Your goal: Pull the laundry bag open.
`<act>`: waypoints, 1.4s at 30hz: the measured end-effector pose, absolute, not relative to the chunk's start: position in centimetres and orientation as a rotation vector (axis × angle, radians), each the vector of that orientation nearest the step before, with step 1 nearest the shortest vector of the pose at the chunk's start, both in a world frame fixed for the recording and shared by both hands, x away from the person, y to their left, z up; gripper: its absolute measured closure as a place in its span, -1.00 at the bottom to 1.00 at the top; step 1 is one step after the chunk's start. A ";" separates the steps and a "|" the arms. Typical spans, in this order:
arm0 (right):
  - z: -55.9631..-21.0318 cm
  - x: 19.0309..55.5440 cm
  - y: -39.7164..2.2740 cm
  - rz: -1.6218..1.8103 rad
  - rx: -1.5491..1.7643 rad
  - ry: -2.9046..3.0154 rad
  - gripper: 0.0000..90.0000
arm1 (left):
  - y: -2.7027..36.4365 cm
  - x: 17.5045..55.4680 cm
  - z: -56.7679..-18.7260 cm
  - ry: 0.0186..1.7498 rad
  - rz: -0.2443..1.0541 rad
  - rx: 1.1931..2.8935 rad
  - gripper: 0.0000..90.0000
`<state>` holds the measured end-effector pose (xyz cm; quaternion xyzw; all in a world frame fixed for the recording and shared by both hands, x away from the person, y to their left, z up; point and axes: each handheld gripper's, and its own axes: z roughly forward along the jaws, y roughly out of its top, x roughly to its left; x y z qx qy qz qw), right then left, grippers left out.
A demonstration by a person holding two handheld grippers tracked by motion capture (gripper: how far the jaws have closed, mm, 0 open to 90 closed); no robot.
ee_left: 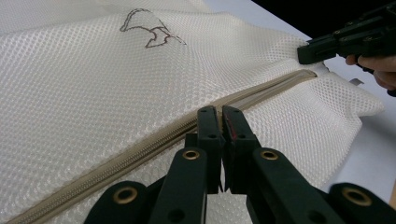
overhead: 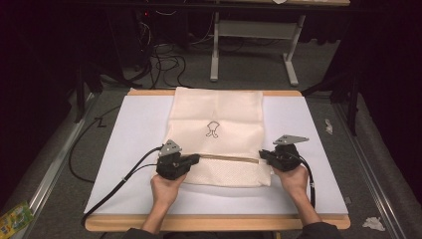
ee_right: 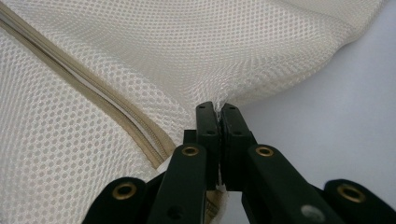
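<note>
Mesh laundry bag (overhead: 216, 137), cream-coloured, lies flat along the middle of a white table sheet (overhead: 129, 144) that covers a wood-edged table (overhead: 214, 222), its far end reaching the table's far edge. Small outline drawing (overhead: 213, 128) sits near the bag's centre. Tan zipper (overhead: 229, 158) runs straight across the bag's near part, from side to side. Left gripper (overhead: 195, 159), held in the person's left hand (overhead: 166, 188), rests at the bag's left edge at the zipper's end; in the left gripper view its jaws are pressed together over the zipper line (ee_left: 140, 147), though whether they pinch the pull or the mesh cannot be told. Right gripper (overhead: 263, 154), held in the right hand (overhead: 293, 180), meets the bag's right edge beside the zipper's other end; in the right gripper view its jaws are closed on a fold of the mesh edge (ee_right: 219, 100), just beside the zipper's end (ee_right: 156, 156). Black cables (overhead: 107, 196) trail from the left gripper across the sheet and off the table's near left corner. Grey carpet (overhead: 64, 189) around the table carries a green packet (overhead: 15, 219) at near left and scraps of paper (overhead: 373, 223) at right.
</note>
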<state>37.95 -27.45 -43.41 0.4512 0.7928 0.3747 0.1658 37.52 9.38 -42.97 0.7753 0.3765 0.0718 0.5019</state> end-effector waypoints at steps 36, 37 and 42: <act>-43.1 37.9 -27.7 1.080 1.273 2.245 0.98 | 11.7 37.4 -42.4 0.946 0.218 1.849 0.94; -43.1 37.9 -27.7 1.082 1.270 2.246 0.98 | 11.8 37.4 -42.4 0.948 0.219 1.852 0.94; -43.2 37.9 -28.1 1.077 1.279 2.238 0.98 | 12.2 37.3 -42.0 0.954 0.246 1.853 0.94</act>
